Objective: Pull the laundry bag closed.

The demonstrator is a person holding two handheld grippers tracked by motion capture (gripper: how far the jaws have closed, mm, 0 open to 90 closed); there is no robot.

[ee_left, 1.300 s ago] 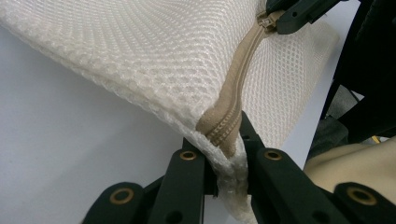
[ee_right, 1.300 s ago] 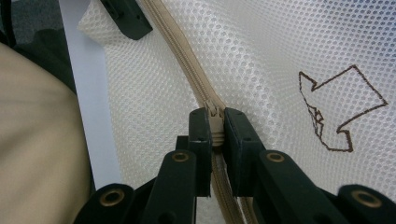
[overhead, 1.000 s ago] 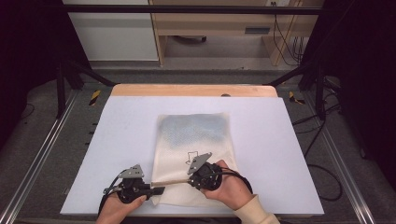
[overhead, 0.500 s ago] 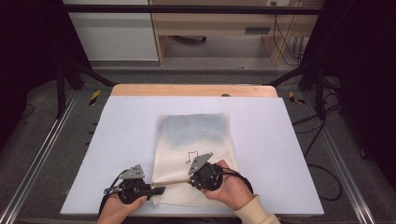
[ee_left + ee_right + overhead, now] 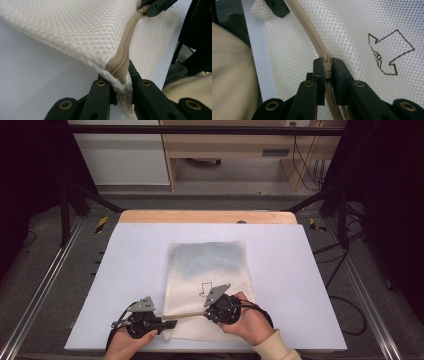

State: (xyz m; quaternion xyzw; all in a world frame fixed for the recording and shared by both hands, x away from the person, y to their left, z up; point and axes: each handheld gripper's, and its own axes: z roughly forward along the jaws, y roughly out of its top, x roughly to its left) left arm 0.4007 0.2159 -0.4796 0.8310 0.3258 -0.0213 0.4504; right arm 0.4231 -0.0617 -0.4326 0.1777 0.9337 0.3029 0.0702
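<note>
Table w/ a pale, white-ish top; wood strip along the far edge, metal rails down both sides. One thing lies directly on it: a cream mesh bag, flat, roughly centred left-to-right and toward the near half. Far part of the bag looks grey-blue thru the mesh; a small brown arrow outline is printed lower down. A tan zipper runs across the bag's near end. Near-left corner of the bag is lifted off the table; the rest lies flat on it.
</note>
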